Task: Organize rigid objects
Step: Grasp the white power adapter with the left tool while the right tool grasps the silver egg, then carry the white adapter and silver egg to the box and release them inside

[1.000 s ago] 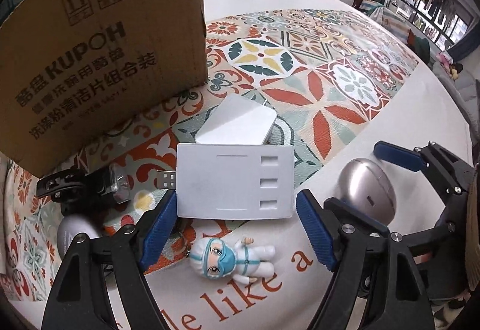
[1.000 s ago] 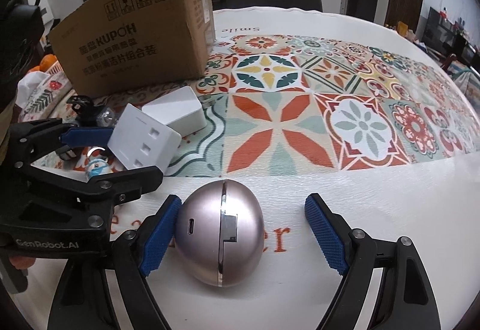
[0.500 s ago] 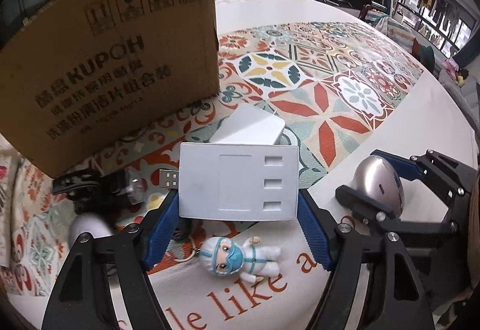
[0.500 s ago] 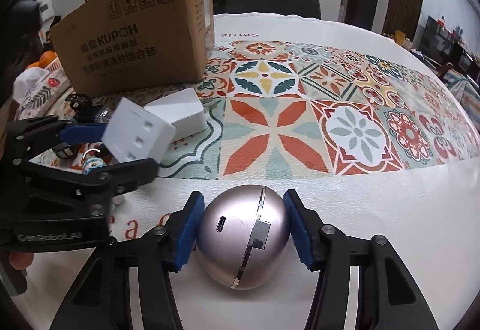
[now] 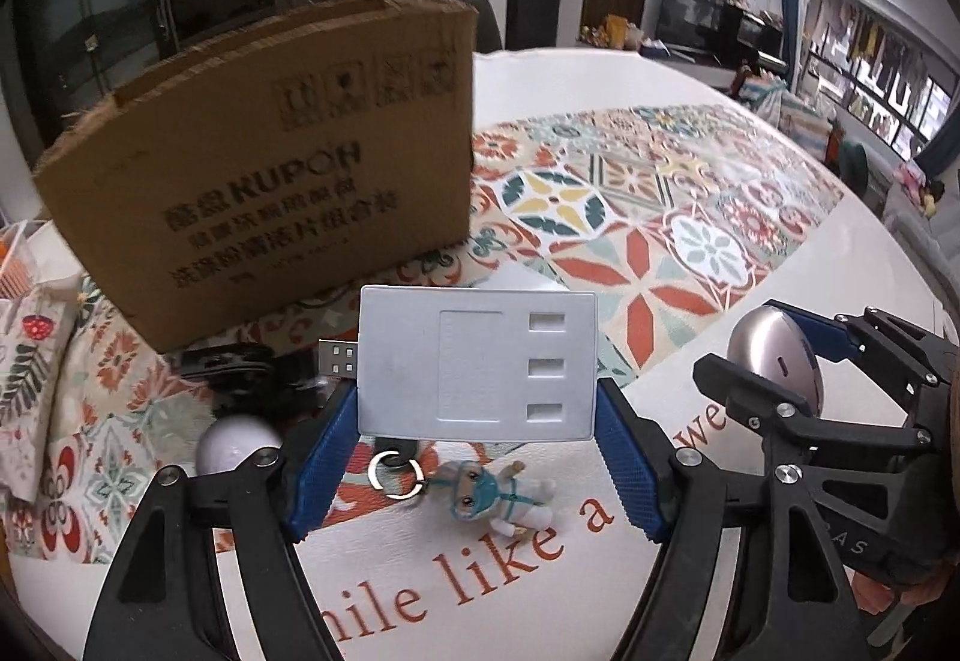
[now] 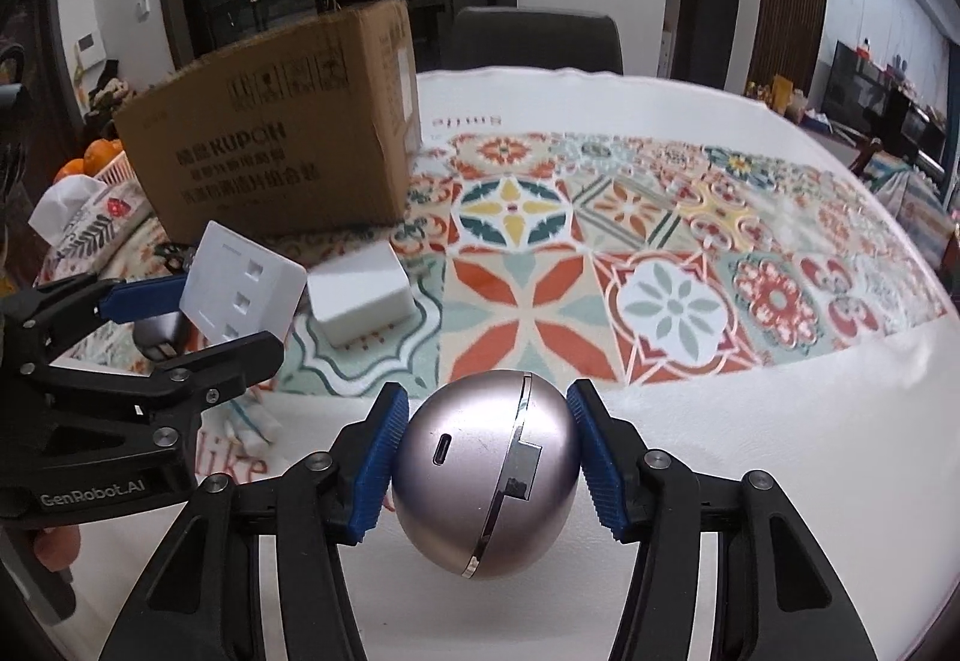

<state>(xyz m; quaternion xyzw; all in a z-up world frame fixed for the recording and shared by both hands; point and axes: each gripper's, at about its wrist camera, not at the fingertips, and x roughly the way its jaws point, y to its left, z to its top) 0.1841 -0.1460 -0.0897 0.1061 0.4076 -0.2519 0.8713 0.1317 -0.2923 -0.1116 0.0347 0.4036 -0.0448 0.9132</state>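
My left gripper [image 5: 476, 397] is shut on a flat white hub [image 5: 477, 364] with a USB plug on its left side. It holds the hub above the table, just in front of the cardboard box [image 5: 270, 169]. My right gripper [image 6: 487, 445] is shut on a silvery egg-shaped case [image 6: 468, 469], with one pad on each side. In the right wrist view the left gripper [image 6: 222, 313] and the tilted hub [image 6: 240, 283] are at the left. The left wrist view shows the right gripper [image 5: 774, 355] with the case [image 5: 762, 349] at the right.
A white block [image 6: 360, 301] lies on the patterned cloth near the box [image 6: 282, 138]. Under the hub lie a small masked figurine on a key ring [image 5: 498, 493], a white ball [image 5: 234, 439] and a black clip-like object [image 5: 240, 367]. A dark chair [image 6: 534, 39] stands behind the table.
Both grippers stood open around their objects one second ago. Both have since shut on them, the left on the hub and the right on the case, and both have risen.
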